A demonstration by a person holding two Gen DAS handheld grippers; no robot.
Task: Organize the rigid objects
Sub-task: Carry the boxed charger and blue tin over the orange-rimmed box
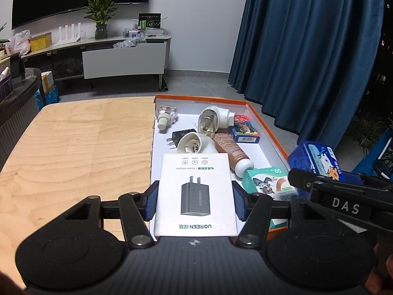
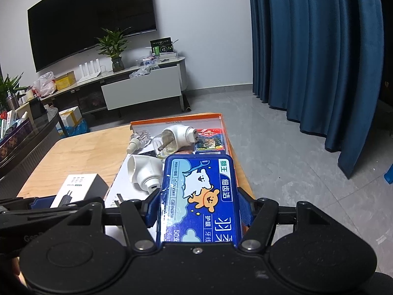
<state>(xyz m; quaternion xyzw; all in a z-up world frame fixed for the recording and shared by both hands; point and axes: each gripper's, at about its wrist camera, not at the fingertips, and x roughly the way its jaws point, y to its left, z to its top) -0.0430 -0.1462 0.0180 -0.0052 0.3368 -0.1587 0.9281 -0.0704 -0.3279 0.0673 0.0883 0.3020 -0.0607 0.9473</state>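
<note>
The room has a grey floor, a long blue curtain [image 2: 307,61] and a big dark TV [image 2: 91,22] on the wall, and close by stands a light wooden surface [image 1: 73,147].

The left gripper [image 1: 195,202] has its blue fingers [image 1: 150,202] pressed on both sides of a white charger box [image 1: 196,191], so it holds the box tight. The charger box hangs over the near end of the tray [image 1: 260,120], a flat white tray with an orange rim.

The right gripper [image 2: 200,209] has its blue fingers [image 2: 245,209] pressed on both sides of a blue floss box [image 2: 199,196] with a little bear picture. It holds that box tight too. The blue floss box is over the near right part of the tray, beside the charger box.

Inside the tray, past the charger box, lies a white plug piece [image 1: 194,143] with a round open end. Beside it lies a brown tube [image 1: 233,151] with a white cap. A black plug [image 1: 181,136] sits just behind the white plug piece. At the far end of the tray are a small clear bottle [image 1: 167,115], a white plug-in with a clear bottle [image 1: 213,120] and a pack of cards [image 1: 244,129]. A green box [image 1: 265,180] with a cartoon picture sits at the tray's near right corner.
</note>
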